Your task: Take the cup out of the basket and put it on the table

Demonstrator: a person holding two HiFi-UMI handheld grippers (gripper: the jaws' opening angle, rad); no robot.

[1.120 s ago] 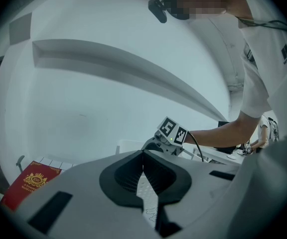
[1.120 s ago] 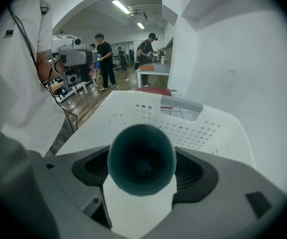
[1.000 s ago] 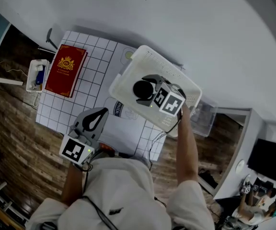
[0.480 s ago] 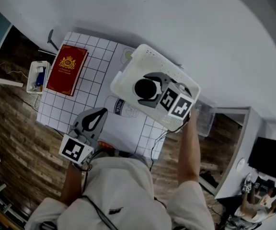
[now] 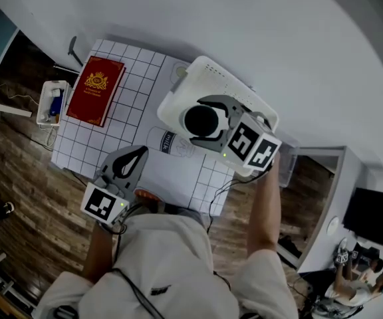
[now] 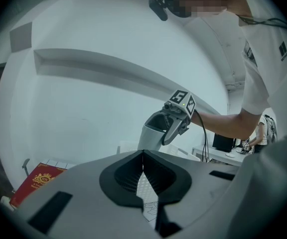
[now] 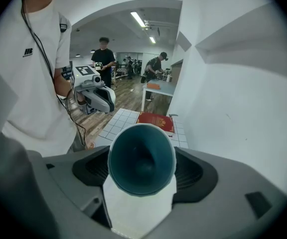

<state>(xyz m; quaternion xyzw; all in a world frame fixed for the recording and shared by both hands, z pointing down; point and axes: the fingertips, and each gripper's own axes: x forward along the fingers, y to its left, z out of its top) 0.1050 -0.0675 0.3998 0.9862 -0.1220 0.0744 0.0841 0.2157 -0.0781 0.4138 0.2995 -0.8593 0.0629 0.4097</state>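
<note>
1. The cup [image 5: 200, 121], white outside and dark teal inside, hangs in the air over the white basket [image 5: 226, 85], not on the table [image 5: 133, 105]. In the left gripper view we see it clear above the basket's rim.
2. The table is a white top ruled in squares, pushed against a plain white wall [image 5: 264, 25]. The basket sits at its far right corner. A red book [image 5: 97, 90] with a gold crest lies flat, well apart at the far left.
3. Around the table we see a wood-plank floor [image 5: 18, 178]. A small white tray [image 5: 50, 104] of odds and ends sits just off the table's left edge, and a dark monitor [image 5: 372, 218] is at the right. In the right gripper view two people [image 7: 102, 51] stand deep in the room.
4. Against the frame a second ago, the cup has come up out of the basket. It and the right gripper's marker cube now look larger and nearer our head camera. The book and basket seem to lie where they lay, and the left gripper has scarcely shifted.
5. The right gripper [image 7: 142, 169] has its jaws spread wide and clamped on the cup's sides, one pad at each flank. The cup's mouth is tipped toward that gripper's camera.
6. The left gripper [image 6: 143, 166] hovers by the table's near edge with its jaws pressed together and nothing between them.
</note>
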